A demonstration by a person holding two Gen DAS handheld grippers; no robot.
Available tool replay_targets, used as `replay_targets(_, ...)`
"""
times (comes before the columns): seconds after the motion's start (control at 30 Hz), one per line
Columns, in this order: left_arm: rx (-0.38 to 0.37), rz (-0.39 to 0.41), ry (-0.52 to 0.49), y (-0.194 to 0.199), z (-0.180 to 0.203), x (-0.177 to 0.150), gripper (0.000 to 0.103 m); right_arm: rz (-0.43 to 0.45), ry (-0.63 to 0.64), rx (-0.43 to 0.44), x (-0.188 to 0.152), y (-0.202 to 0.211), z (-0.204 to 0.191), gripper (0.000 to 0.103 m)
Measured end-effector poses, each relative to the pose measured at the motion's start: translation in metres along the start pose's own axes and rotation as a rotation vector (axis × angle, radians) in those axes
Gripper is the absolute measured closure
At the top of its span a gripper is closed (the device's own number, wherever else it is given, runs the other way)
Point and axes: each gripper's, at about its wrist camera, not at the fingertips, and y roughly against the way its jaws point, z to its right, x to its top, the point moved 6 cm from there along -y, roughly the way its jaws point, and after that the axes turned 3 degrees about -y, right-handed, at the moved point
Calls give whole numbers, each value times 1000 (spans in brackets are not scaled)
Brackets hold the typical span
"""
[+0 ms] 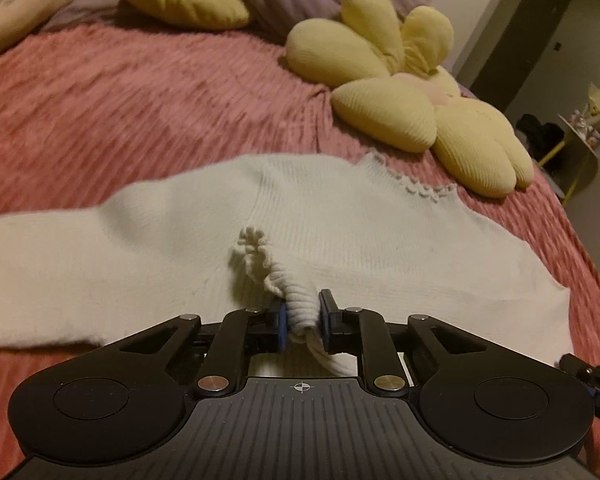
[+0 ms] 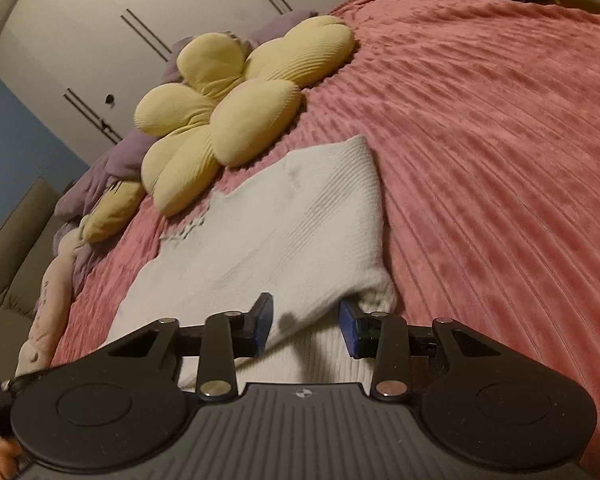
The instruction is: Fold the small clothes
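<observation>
Left gripper (image 1: 303,316) is clamped narrow on a bunched ribbed cuff (image 1: 296,304) of the small white knit sweater (image 1: 340,216). The sweater lies spread on the pink ribbed bedspread (image 1: 140,100), just below the yellow flower-shaped plush cushion (image 1: 400,92).

Right gripper (image 2: 306,330) stands partly open over the sweater's near edge. Knit lies between the pads, but I see a gap on both sides, so I read no grip there.

My read: I'm mid-fold, carrying the sleeve end across the body.

To do it well:
- keep the cuff pinched and low, so the sleeve lays flat and doesn't drag the body along
- set the cuff down inside the body outline, then release
- use the right gripper to pin or catch the hem side, so the panel stays square

Hard to make out:
- both views are motion-blurred
- the sweater's near hem is hidden under both gripper bodies
- in the right view, the folded side edge (image 2: 374,200) covers whatever lies beneath it
- can't tell how many layers the left gripper pinches
</observation>
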Motion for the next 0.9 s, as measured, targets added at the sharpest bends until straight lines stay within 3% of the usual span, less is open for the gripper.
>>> replay_targets(0.13, -4, 70, -34, 8, 1, 10, 86, 5, 32, -66, 3, -11, -1, 93)
replay_targets(0.2, -3, 78, -47, 8, 0, 14, 86, 32, 98, -103, 5, -11, -6, 95)
replay_targets(0.37, -13, 111, -82, 8, 4, 16, 86, 144, 282, -199, 5, -4, -23, 95)
replay_targets(0.43, 14, 75, -107, 0, 2, 11, 86, 154, 326, -230, 1, -6, -25, 95)
replay_targets(0.5, 43, 16, -116, -10, -3, 3, 85, 109, 344, -255, -4, -14, -21, 95)
replay_targets(0.57, 53, -13, -105, -14, -9, -3, 83, 68, 318, -241, -4, -15, -15, 94)
replay_targets(0.63, 46, -2, -84, -10, -14, -3, 79, 22, 281, -197, -2, -7, -12, 83)
replay_targets(0.7, 43, 10, -70, -7, -17, -1, 76, -5, 239, -146, 1, 8, -11, 79)
replay_targets(0.8, 28, 22, -42, -5, -19, 2, 76, 44, 258, -117, 9, 32, -18, 78)
replay_targets(0.9, 21, 11, -9, -7, -20, 5, 76, 57, 316, -118, 15, 25, -34, 77)
